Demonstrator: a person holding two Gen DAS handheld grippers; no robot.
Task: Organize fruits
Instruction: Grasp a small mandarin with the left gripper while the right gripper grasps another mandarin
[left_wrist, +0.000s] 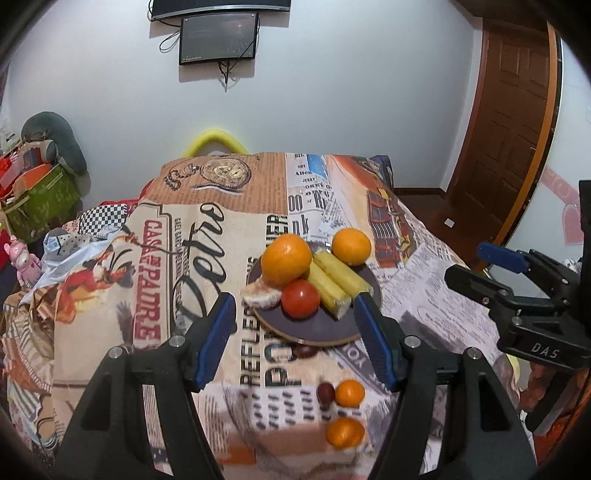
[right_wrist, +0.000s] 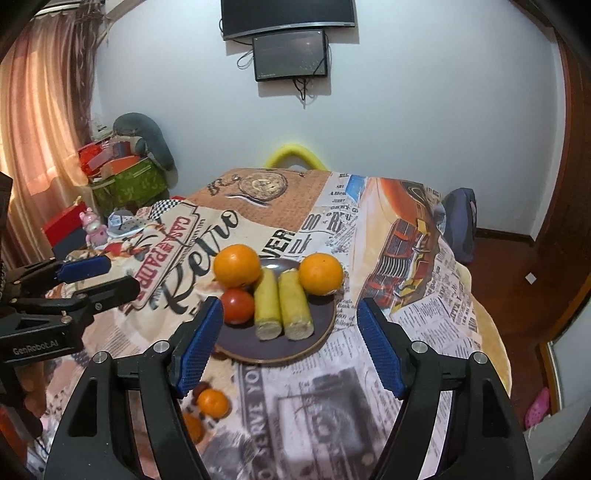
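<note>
So both grippers hang over the table with nothing in them. The left gripper (left_wrist: 295, 332) has its jaws apart and empty, same for the right gripper (right_wrist: 290, 343). The dark plate (right_wrist: 317, 328) sits mid-table on the printed cloth (right_wrist: 424, 332), loaded with two oranges (right_wrist: 237, 265), a tomato (right_wrist: 239, 305) and two yellow corn pieces (right_wrist: 295, 310). Two small oranges (left_wrist: 349, 393) and a dark grape (left_wrist: 325, 392) lie loose on the near side of the plate.

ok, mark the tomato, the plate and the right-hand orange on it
tomato (right_wrist: 238, 305), right wrist view, centre of its skin
plate (right_wrist: 236, 341), right wrist view, bare front part
orange (right_wrist: 320, 274), right wrist view, middle of its front
</note>
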